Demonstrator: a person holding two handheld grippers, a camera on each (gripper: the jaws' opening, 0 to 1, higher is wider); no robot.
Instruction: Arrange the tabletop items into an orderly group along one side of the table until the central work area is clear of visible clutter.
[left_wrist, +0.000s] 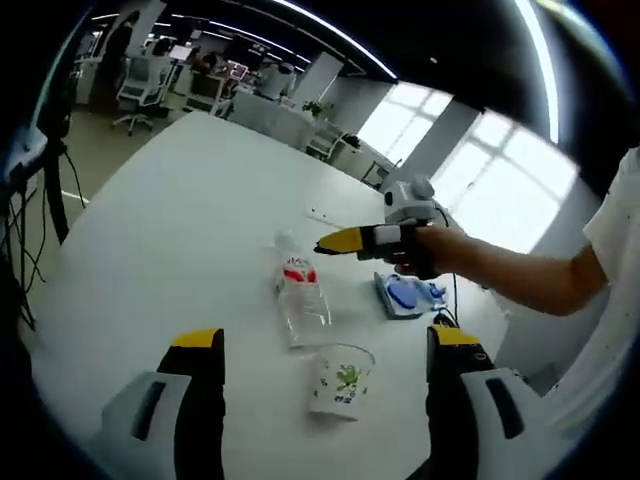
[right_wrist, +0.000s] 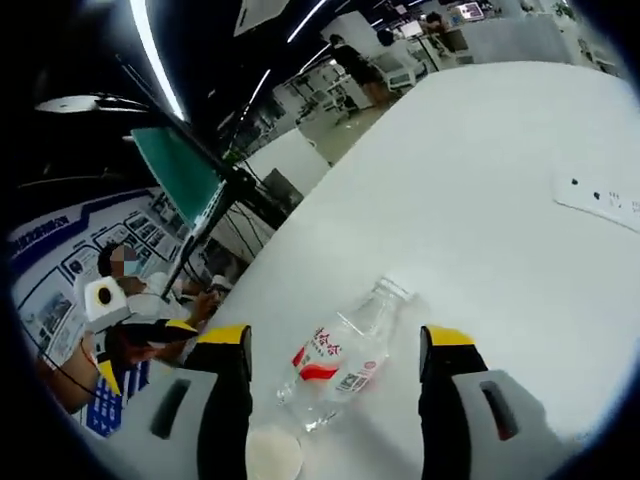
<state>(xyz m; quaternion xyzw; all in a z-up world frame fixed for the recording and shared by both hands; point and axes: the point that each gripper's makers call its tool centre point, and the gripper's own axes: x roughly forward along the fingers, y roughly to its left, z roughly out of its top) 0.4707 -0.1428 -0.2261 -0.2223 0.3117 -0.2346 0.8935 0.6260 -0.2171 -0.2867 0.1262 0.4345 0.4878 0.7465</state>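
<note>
A clear plastic bottle (left_wrist: 300, 295) with a red label lies on its side on the white table (left_wrist: 180, 230). Just in front of it stands a paper cup (left_wrist: 340, 380) with a green print. My left gripper (left_wrist: 327, 338) is open, its jaws wide on either side of the cup and short of it. My right gripper (left_wrist: 325, 243), held by a hand, hovers over the bottle's far end. In the right gripper view the bottle (right_wrist: 340, 360) lies between and beyond the jaws of the open right gripper (right_wrist: 335, 338), with the cup's rim (right_wrist: 272, 452) below it. The left gripper (right_wrist: 160, 330) shows at the left.
A blue and white packet (left_wrist: 405, 295) lies on the table to the right of the bottle, under the person's forearm. A flat white strip (right_wrist: 600, 200) sits further along the table (right_wrist: 480, 150). Office chairs and desks stand beyond the far end.
</note>
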